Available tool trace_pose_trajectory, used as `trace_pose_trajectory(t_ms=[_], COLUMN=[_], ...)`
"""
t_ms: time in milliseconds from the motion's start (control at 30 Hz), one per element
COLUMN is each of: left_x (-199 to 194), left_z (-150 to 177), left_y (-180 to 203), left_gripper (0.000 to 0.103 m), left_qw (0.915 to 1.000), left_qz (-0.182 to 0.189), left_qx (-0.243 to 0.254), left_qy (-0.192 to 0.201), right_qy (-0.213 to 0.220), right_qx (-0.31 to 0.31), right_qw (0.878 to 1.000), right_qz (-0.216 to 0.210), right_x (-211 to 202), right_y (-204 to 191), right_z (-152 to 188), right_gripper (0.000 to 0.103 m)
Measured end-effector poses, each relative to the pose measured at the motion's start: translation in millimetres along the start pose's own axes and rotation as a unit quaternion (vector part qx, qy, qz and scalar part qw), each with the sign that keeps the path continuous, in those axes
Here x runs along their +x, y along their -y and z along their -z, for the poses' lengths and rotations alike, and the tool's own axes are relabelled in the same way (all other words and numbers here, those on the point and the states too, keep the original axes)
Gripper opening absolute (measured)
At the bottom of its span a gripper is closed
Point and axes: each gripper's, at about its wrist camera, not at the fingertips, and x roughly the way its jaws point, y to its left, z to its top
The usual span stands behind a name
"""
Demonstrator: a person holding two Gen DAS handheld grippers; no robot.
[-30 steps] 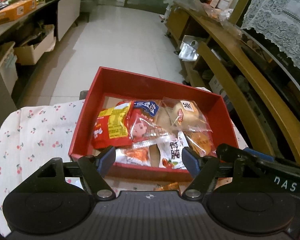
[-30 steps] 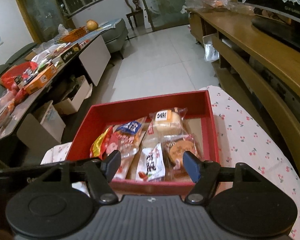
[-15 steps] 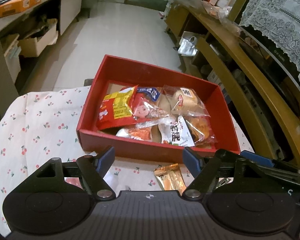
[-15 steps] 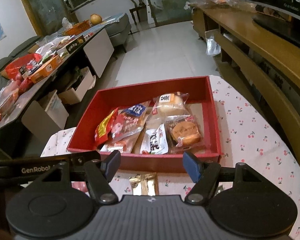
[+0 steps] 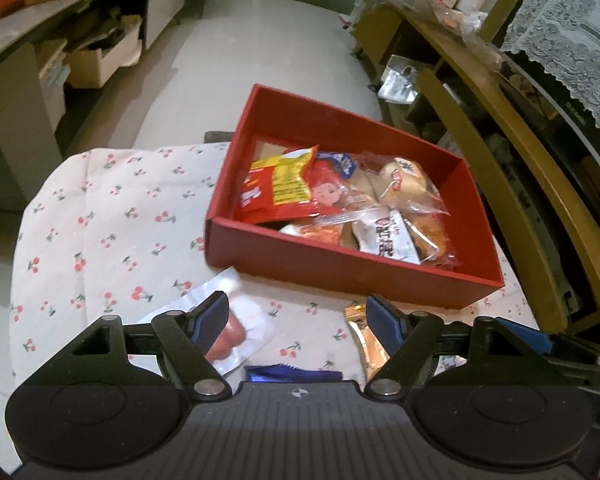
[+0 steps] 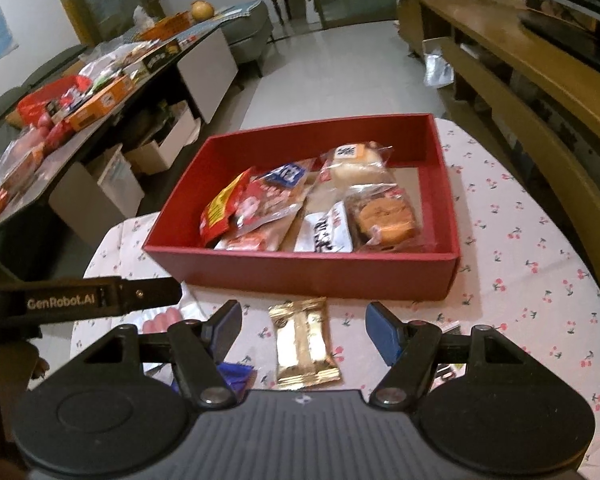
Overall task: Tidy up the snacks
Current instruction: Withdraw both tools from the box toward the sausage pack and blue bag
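Right gripper (image 6: 302, 320) has jaws apart, empty, w/ gold packet (image 6: 305, 344) lying between them on the cloth, just short of red box (image 6: 300, 276). Left gripper (image 5: 298, 314) also apart, empty. Drop straight down, pinch packet's long edges, then lift over box wall.

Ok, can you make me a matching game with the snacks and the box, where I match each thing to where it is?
Things:
1. gold foil snack packet
2. clear sausage packet
3. red and yellow snack bag
4. round brown cake in clear wrap

Places:
A. inside the red cardboard box, right side as the right wrist camera sees it
B. on the cherry-print tablecloth, by the left gripper's left finger
C. inside the box, left side
D. on the cloth in front of the box, between the right gripper's open fingers

Pairs: 1-D, 2-B, 3-C, 4-A
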Motion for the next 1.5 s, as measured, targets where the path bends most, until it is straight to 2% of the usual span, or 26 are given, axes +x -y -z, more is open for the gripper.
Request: trace_pose_trajectory(t_ms=[300, 500, 667, 867, 1067, 1200, 1367, 1500], left_x=[28.2, 39.4, 44.5, 61.3, 65.8, 79.0, 68.8, 59.0], left_z=[1.4, 1.6, -4.8, -12.7, -21.4, -15.2, -0.7, 14.5], left_y=[-24.1, -34.1, -31.0, -32.5, -22.0, -33.5, -37.6, -31.7], left_gripper=[0.083, 0.085, 0.091, 0.091, 0.095, 0.092, 0.092, 0.091], left_qw=[0.9981, 0.9962, 0.9961, 0.9945, 0.9942, 0.9928, 0.9922, 0.9906], left_qz=[-0.038, -0.042, -0.057, -0.074, -0.077, -0.064, -0.046, -0.052], left_qx=[0.019, -0.017, -0.011, -0.027, 0.044, 0.032, 0.029, 0.046], left_qy=[-0.044, -0.074, -0.066, -0.070, -0.061, -0.095, -0.112, -0.117], right_qy=[-0.030, -0.040, -0.040, -0.044, -0.052, -0.057, -0.063, -0.065], right_qx=[-0.012, -0.019, -0.022, -0.021, -0.019, -0.020, -0.019, -0.021], right_qw=[0.999, 0.999, 0.999, 0.999, 0.998, 0.998, 0.998, 0.997], right_qz=[-0.009, -0.008, -0.014, -0.012, -0.018, -0.018, -0.025, -0.024], right_x=[11.9, 18.9, 17.2, 18.0, 19.3, 22.2, 22.0, 21.9], right_y=[-10.0, -13.6, -14.6, -10.8, -7.9, -9.2, -11.7, -13.7], right_z=[7.6, 9.3, 9.1, 10.1, 11.1, 11.2, 13.2, 15.1], right_gripper=[0.082, 0.082, 0.082, 0.081, 0.081, 0.081, 0.081, 0.082])
